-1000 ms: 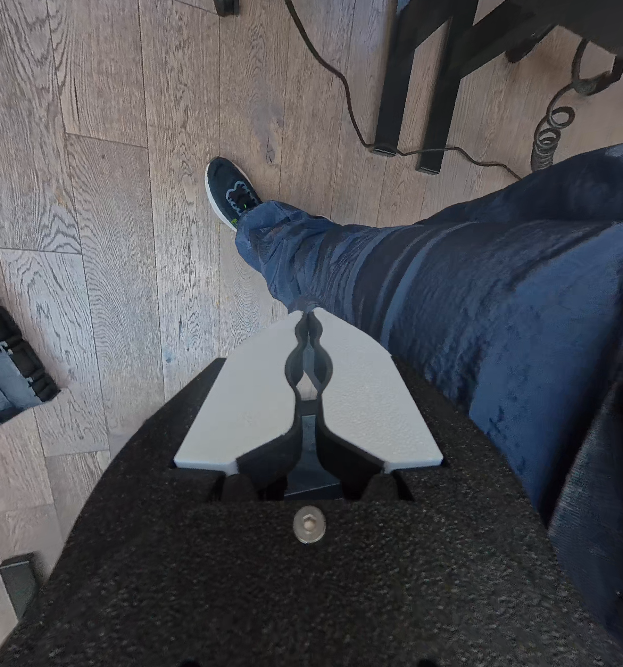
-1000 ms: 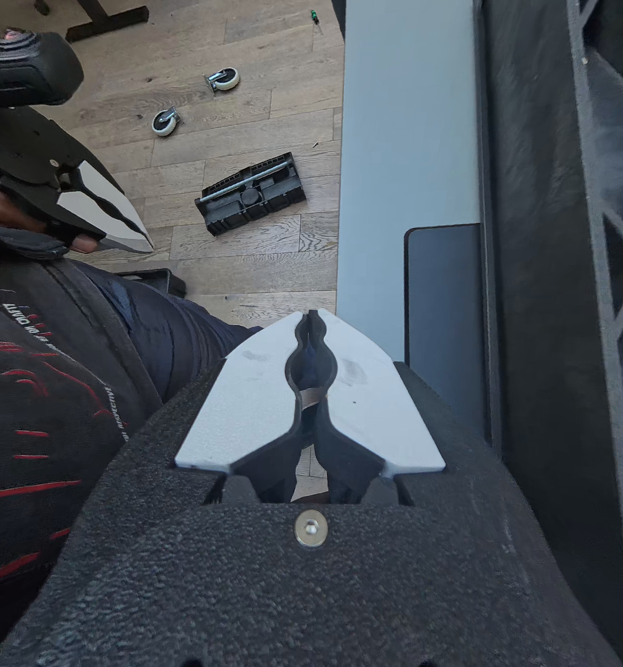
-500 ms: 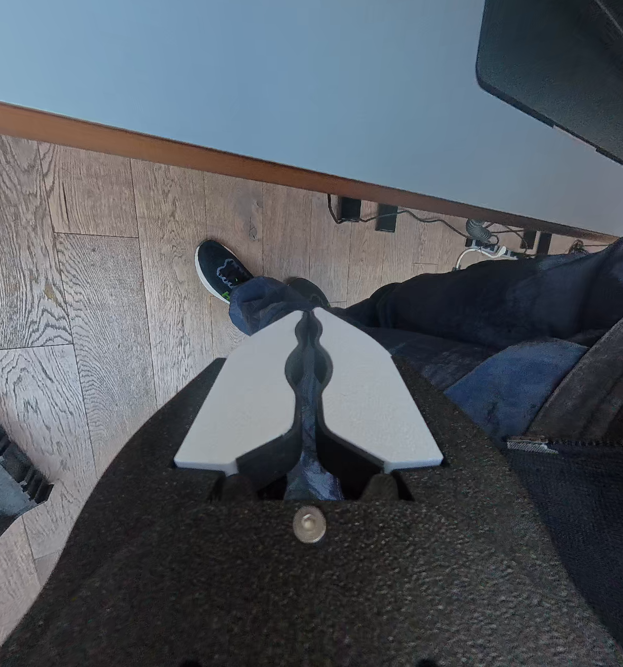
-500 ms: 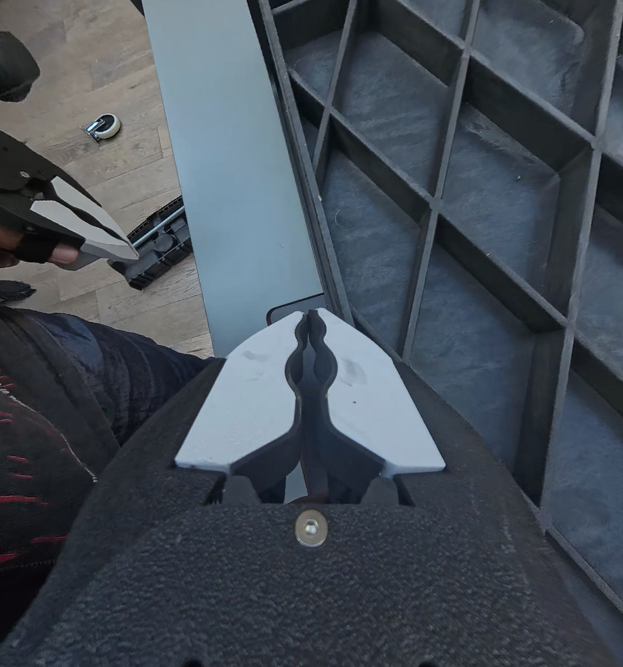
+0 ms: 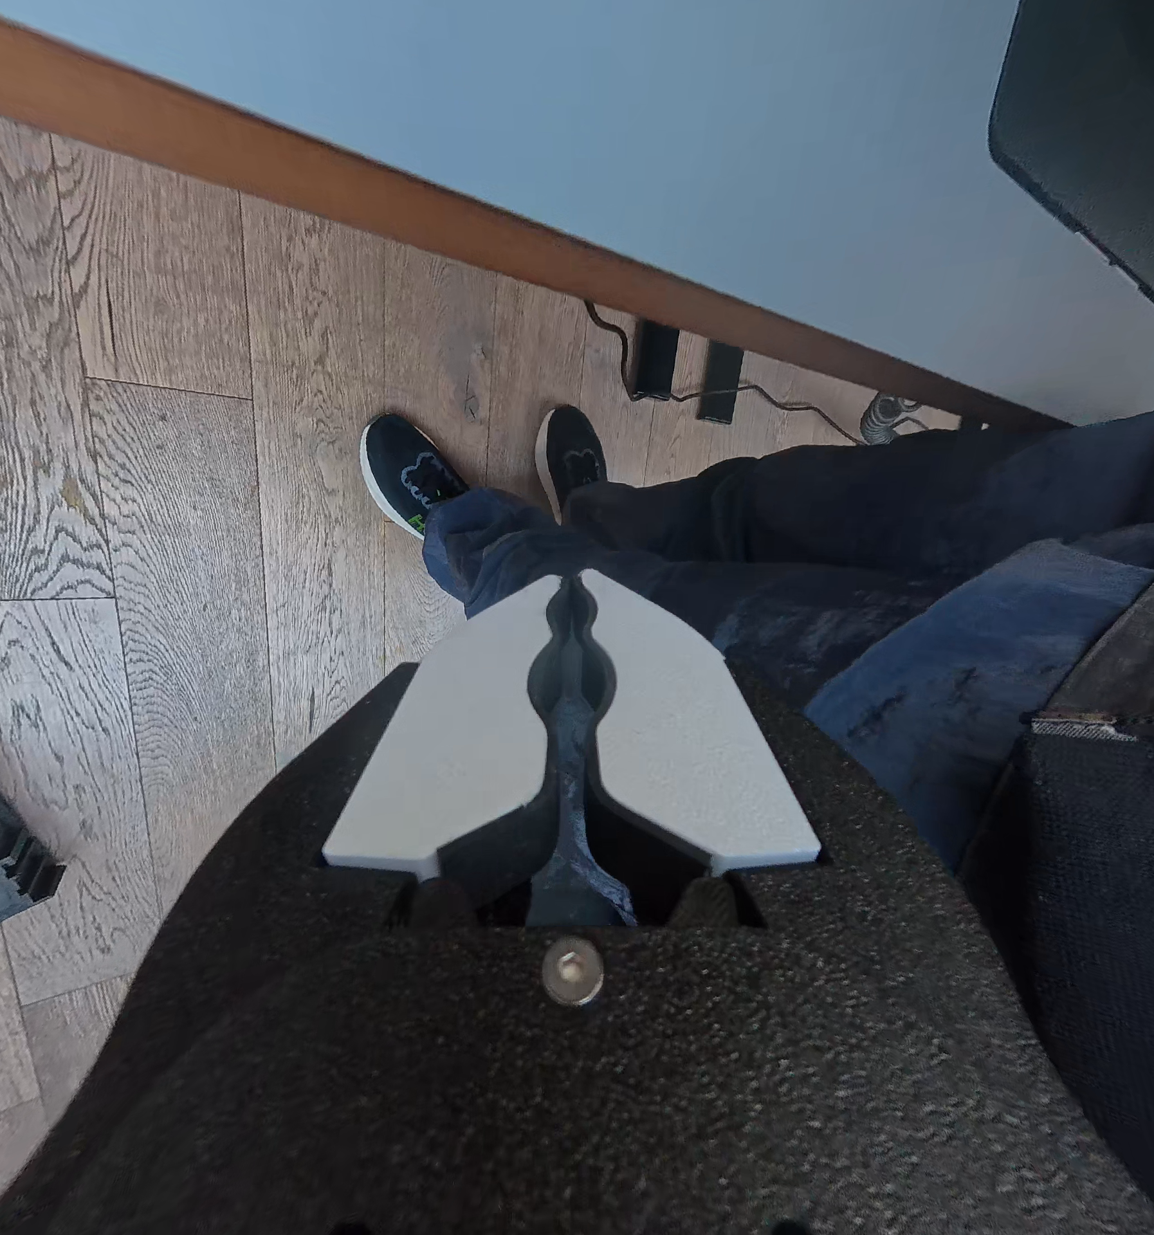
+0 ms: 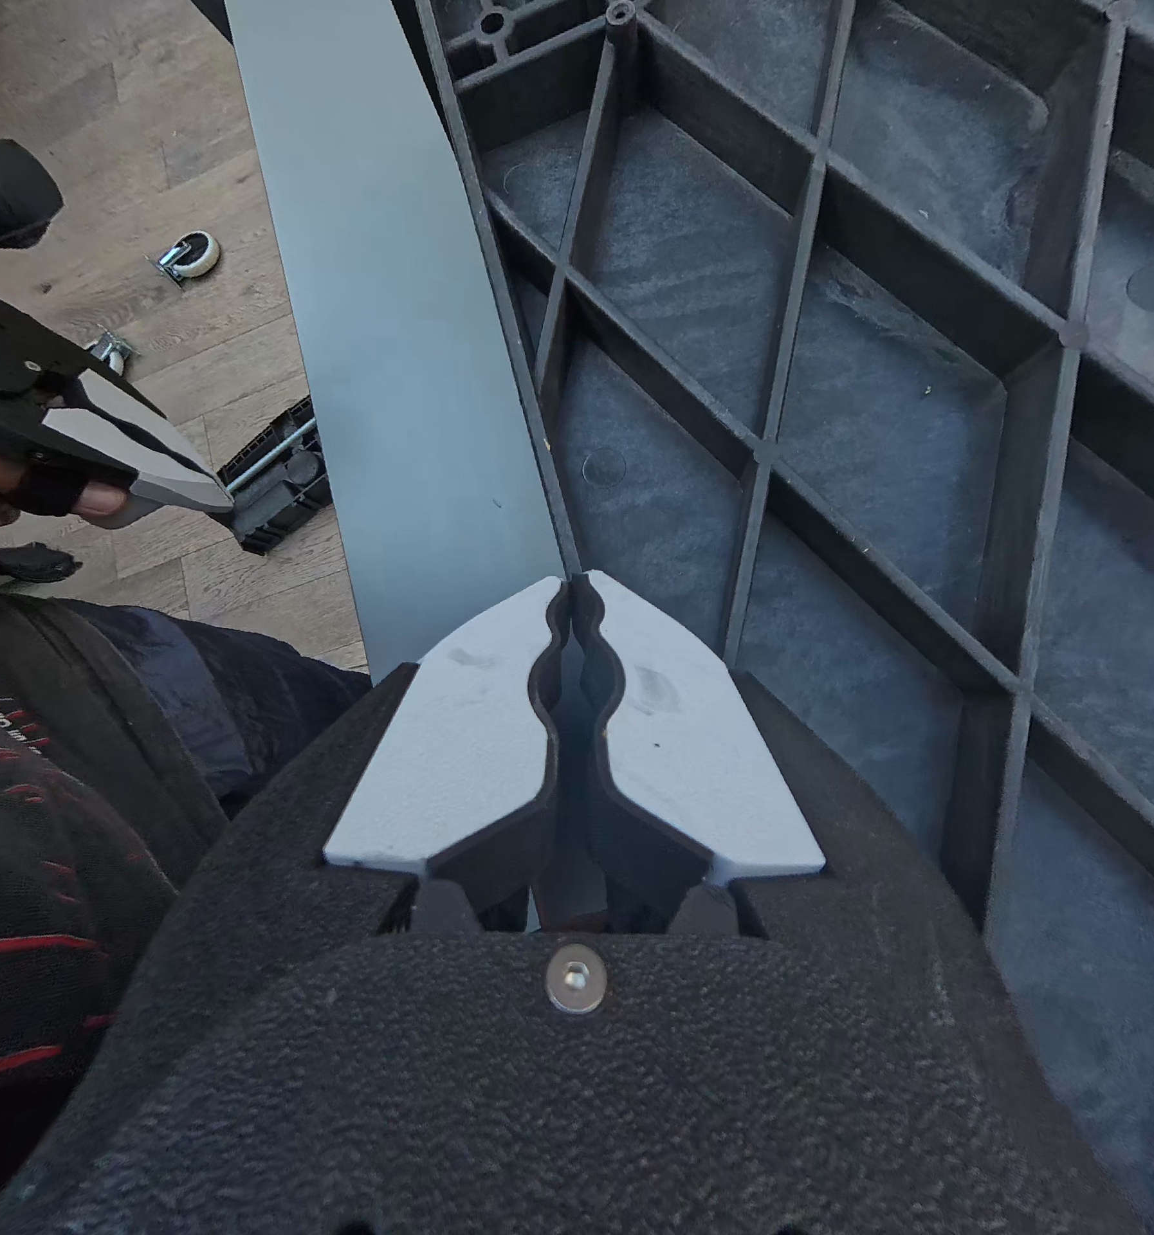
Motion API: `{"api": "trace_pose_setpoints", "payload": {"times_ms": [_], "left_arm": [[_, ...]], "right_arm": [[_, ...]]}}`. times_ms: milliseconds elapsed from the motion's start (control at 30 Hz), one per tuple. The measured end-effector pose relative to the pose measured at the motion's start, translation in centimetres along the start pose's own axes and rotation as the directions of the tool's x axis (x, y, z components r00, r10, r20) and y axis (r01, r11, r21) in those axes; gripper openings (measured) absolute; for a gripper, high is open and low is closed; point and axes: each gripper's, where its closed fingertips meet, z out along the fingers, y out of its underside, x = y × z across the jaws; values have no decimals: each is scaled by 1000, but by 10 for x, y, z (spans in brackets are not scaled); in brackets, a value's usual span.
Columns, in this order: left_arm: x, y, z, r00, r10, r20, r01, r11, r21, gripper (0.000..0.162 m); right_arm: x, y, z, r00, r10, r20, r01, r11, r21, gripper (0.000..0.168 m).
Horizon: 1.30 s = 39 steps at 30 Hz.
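Observation:
My right gripper (image 6: 573, 583) is shut and empty. Its tips hover just over the left rim of a large black ribbed plastic panel (image 6: 895, 401) that lies underside-up on a grey table (image 6: 374, 301). My left gripper (image 5: 573, 580) is shut and empty. It is held off the table's edge, pointing down at the person's legs (image 5: 795, 534) and the wooden floor (image 5: 160, 468). It also shows at the left of the right wrist view (image 6: 217, 498), held in a hand. A corner of the panel (image 5: 1109, 133) shows at the top right of the left wrist view.
The table (image 5: 628, 133) has a brown edge. Two shoes (image 5: 414, 474) stand on the floor below it. Two loose caster wheels (image 6: 190, 257) and a black plastic part (image 6: 280, 481) lie on the floor. Cables and black table feet (image 5: 654, 367) are under the table. One gripper's finger ends stand about 30 centimetres off the other's.
My right gripper has swung from the table's side to over the ribbed panel. My left gripper has tilted up, so the table's edge and both shoes now show. Both stay shut.

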Motion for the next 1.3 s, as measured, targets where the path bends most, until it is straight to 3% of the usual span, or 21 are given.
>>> {"api": "trace_pose_setpoints", "payload": {"times_ms": [333, 1000, 1300], "left_arm": [[34, -8, 12, 1000, -2, 15, 1, 1000, 29, 0], [74, -19, 18, 993, 91, 75, -94, 995, 33, 0], [89, -10, 27, 975, 201, 97, -195, 979, -64, 0]], "right_arm": [[19, 1, -15, 999, -42, 17, 41, 999, 24, 0], [22, 45, -61, 1000, -27, 4, 27, 997, 69, 0], [32, 50, -75, 1000, -26, -10, 27, 994, 104, 0]]}}
